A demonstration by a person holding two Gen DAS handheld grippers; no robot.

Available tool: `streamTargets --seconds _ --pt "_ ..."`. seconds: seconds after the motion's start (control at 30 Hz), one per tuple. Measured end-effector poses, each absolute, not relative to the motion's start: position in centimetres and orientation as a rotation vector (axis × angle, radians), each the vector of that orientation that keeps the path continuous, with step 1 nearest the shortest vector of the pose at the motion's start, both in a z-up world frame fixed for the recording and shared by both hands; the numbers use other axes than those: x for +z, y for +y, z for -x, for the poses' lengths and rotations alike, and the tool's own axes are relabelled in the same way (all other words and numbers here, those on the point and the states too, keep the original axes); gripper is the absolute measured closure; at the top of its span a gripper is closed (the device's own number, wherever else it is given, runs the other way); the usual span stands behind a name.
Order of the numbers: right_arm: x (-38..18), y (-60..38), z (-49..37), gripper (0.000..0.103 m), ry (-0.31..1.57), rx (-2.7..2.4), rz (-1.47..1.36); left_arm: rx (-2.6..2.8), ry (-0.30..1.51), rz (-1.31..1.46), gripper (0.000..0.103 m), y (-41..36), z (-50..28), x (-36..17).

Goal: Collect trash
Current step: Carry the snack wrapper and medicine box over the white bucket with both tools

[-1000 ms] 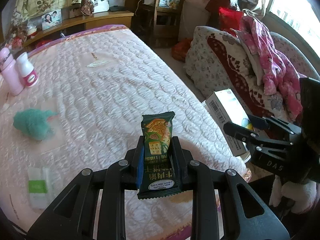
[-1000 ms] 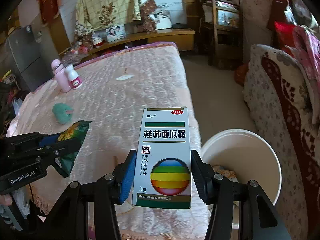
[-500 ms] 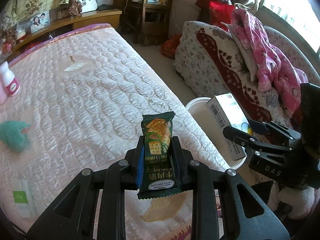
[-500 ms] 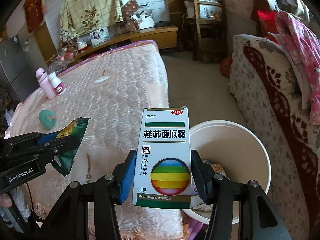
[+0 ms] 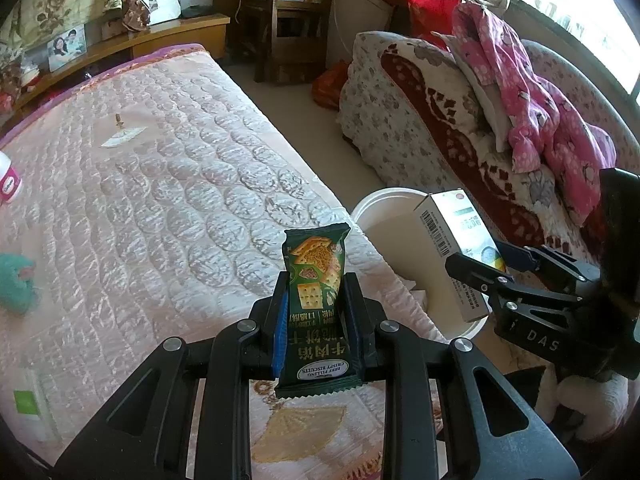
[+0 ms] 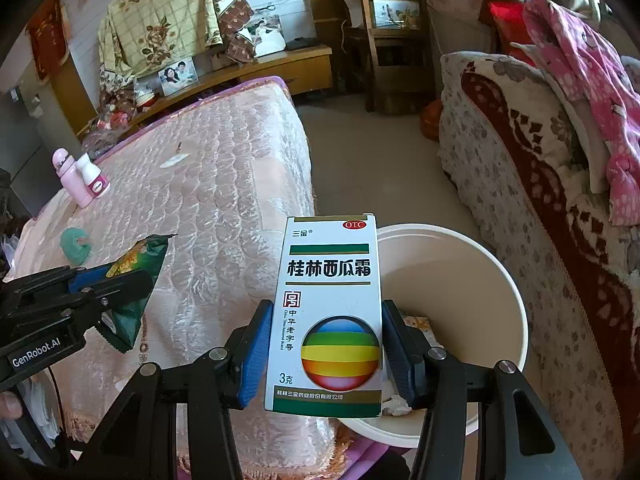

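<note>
My left gripper (image 5: 314,308) is shut on a green biscuit wrapper (image 5: 316,280), held upright over the bed's near corner. The same wrapper (image 6: 136,280) shows at the left of the right wrist view, in the left gripper (image 6: 116,284). My right gripper (image 6: 326,344) is shut on a white medicine box (image 6: 328,312) with a rainbow ball, held over the near rim of a cream bucket (image 6: 504,288). In the left wrist view the box (image 5: 456,240) and right gripper (image 5: 486,266) sit over the bucket (image 5: 384,208). Crumpled paper lies inside the bucket.
A pink quilted bed (image 5: 160,208) fills the left. On it lie a teal fuzzy item (image 6: 76,242), two pink bottles (image 6: 80,178), a small paper scrap (image 5: 120,136) and a green-and-white packet (image 5: 28,400). A floral sofa (image 6: 520,208) with pink clothes stands right of the bucket.
Both grippers have moved right, off the bed toward the bucket, still holding their items. The bucket now lies nearer and more under the medicine box.
</note>
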State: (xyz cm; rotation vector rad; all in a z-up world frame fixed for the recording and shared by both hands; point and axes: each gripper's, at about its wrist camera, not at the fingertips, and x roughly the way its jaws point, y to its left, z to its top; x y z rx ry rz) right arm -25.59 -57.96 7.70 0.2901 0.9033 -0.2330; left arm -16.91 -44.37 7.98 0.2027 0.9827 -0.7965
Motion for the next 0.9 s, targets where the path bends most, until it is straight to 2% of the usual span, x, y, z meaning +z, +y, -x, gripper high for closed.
streamTargets --seconds 0.9 --pt "6.3 -61.0 27.0 0.052 0.912 -0.298 -0.330 -0.857 0.988 -0.242 0.080 -49.3 17.9 7.4"
